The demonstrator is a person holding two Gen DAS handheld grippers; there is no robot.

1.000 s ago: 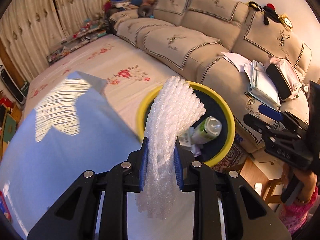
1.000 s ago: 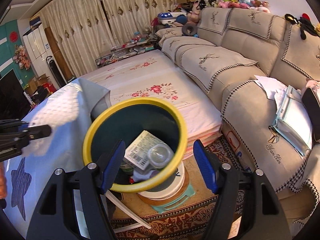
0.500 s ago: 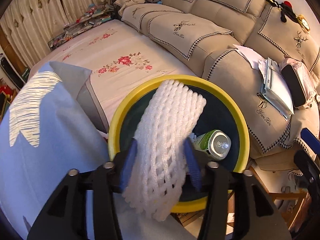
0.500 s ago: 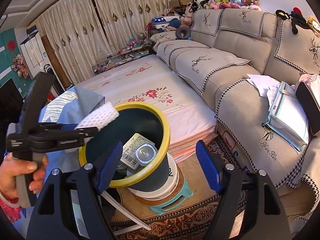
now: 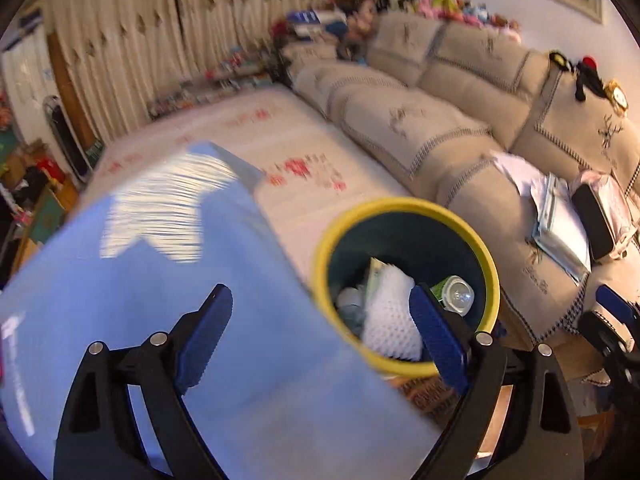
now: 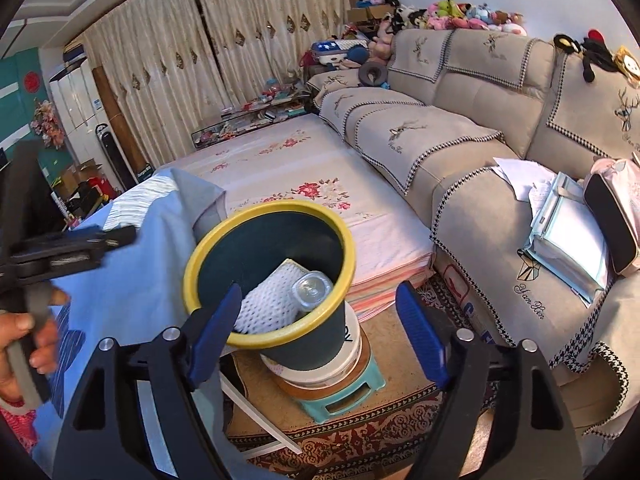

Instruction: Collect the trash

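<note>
A dark bin with a yellow rim (image 5: 404, 205) (image 6: 270, 208) stands beside the blue-covered table. A white foam net (image 5: 390, 314) (image 6: 269, 306) lies inside it, next to a green can (image 5: 456, 292) whose end also shows in the right wrist view (image 6: 311, 286). My left gripper (image 5: 324, 332) is open and empty over the table edge, left of the bin. It shows in the right wrist view (image 6: 72, 246) at the left. My right gripper (image 6: 316, 330) is open and empty, in front of the bin.
The blue cloth-covered table (image 5: 140, 320) lies at the left. A beige sofa (image 6: 460, 140) with papers and a bag (image 6: 612, 216) is at the right. A floral mattress (image 6: 304, 168) lies behind the bin. The bin sits on a stool (image 6: 340, 396) on a patterned rug.
My left gripper opened and let go of the foam net, which dropped into the bin. The left gripper then drew back to the left. The right gripper stayed open.
</note>
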